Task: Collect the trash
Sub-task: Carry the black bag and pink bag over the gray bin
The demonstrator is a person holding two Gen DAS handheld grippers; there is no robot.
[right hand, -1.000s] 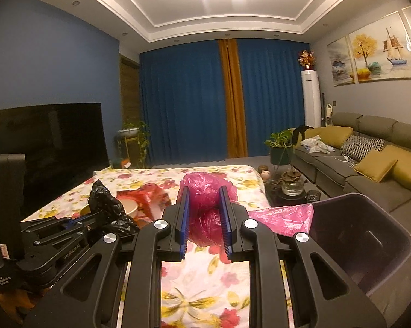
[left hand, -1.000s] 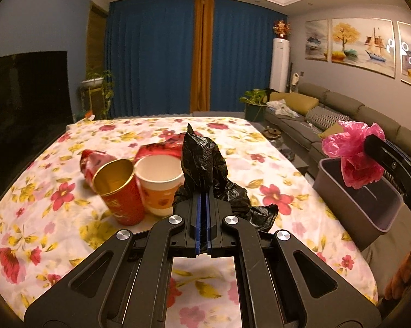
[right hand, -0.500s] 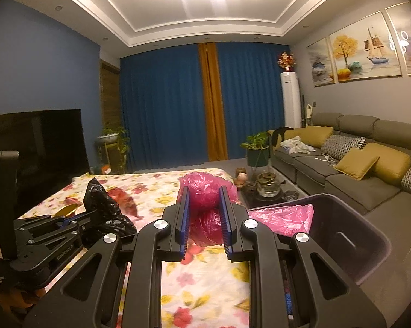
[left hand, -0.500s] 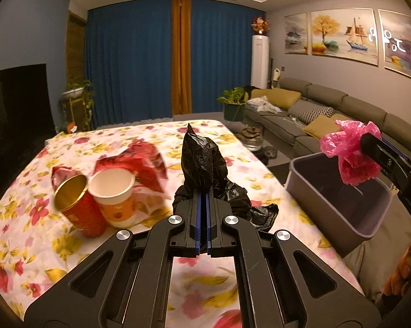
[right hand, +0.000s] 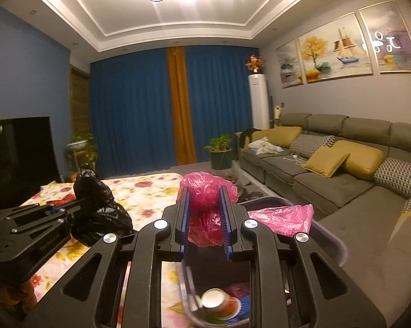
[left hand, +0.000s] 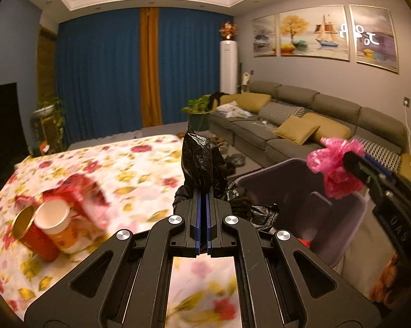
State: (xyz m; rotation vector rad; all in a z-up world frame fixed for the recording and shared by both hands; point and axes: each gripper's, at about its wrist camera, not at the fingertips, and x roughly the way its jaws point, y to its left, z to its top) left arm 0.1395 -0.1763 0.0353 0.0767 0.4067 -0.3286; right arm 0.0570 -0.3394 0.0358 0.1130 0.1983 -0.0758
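A shiny, crinkly black plastic bag is catching light. The thin pink plastic bag is looking see-through. The flowery cloth is looking soft and matt.

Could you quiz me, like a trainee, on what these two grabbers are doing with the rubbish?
1. Which colour of bag does the left gripper clamp?
2. True or false: the right gripper holds its pink bag above the grey bin.
3. Name one thing on the flowered tablecloth not yet collected.

Key
1. Black: the black bag.
2. True.
3. The white paper cup; or the red can, or the red wrapper.
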